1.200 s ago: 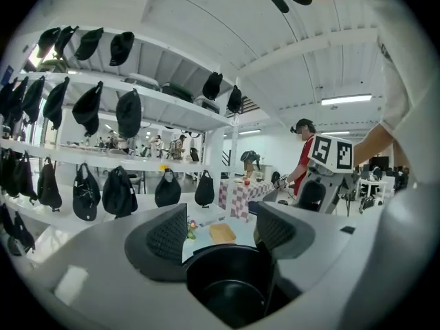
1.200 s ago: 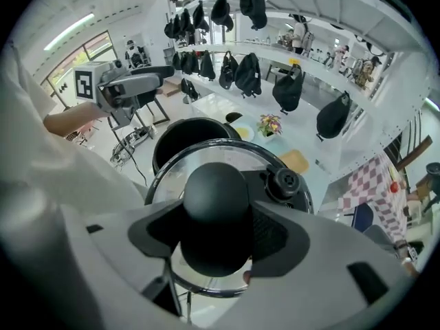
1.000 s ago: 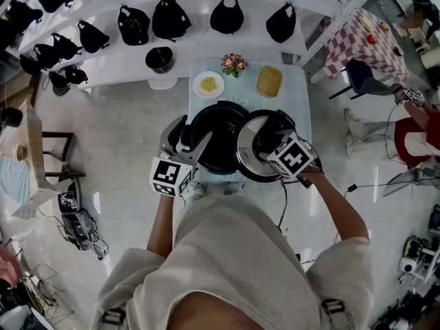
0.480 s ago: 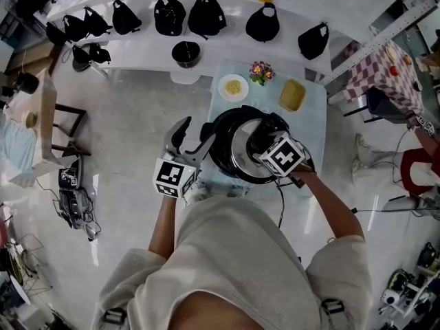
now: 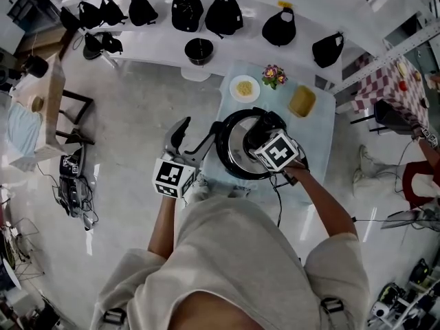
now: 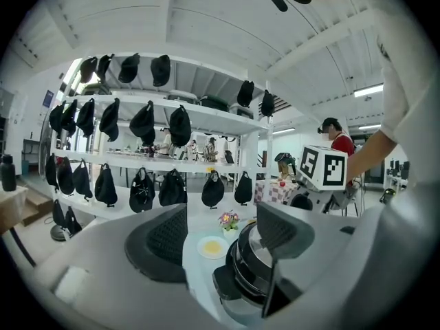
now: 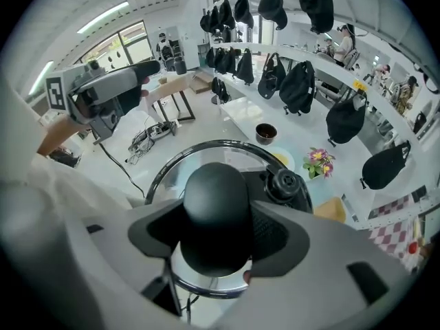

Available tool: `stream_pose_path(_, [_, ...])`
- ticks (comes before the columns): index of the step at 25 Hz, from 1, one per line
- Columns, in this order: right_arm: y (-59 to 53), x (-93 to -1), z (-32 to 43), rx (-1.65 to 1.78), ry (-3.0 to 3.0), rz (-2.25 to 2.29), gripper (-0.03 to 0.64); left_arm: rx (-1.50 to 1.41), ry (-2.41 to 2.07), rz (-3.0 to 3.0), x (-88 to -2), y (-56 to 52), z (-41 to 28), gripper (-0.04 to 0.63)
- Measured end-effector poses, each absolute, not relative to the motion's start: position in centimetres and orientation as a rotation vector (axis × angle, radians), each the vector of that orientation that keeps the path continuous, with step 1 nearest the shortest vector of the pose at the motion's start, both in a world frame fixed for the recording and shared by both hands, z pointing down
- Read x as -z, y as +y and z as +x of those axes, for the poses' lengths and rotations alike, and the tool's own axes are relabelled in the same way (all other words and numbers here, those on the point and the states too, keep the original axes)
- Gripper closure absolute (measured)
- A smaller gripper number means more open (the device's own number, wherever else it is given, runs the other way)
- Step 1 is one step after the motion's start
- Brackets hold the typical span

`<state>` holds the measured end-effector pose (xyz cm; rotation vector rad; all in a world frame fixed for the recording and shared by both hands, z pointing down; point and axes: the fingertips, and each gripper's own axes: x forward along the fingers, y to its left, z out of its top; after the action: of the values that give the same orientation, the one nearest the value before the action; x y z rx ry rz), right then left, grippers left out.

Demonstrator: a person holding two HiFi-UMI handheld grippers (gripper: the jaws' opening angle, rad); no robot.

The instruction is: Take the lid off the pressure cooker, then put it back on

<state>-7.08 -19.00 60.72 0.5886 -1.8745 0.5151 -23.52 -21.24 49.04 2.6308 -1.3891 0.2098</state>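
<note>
Shelves [image 5: 151,43] of dark caps [image 5: 185,10] back a pale tabletop [image 5: 320,153] where the pressure cooker [image 6: 251,270] stands. Its lid [image 7: 199,160] is over the pot, though I cannot tell whether it is seated. The right gripper [image 7: 216,229] is clamped on the black knob [image 7: 214,205]. Rigid, glossy and likely weighty, the lid is best carried level by that knob. The left gripper [image 6: 227,236] gapes empty beside the pot.

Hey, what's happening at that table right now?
A person holds tongs in each hand. The right tongs are clamped on the round black knob of the steel-rimmed lid, holding it over the black pressure cooker pot. Whether the lid is fully seated is unclear. The left tongs are open and empty, just beside the pot.
</note>
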Motion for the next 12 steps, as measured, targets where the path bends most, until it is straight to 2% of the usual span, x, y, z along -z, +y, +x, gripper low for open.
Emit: stream_pose_path(12, [-19.7, -61.9, -8.3, -0.496, -1.857, 0.587, 0.344, -0.221, -1.371, 2.638, -49.1, -21.8, -23.2, 0.287])
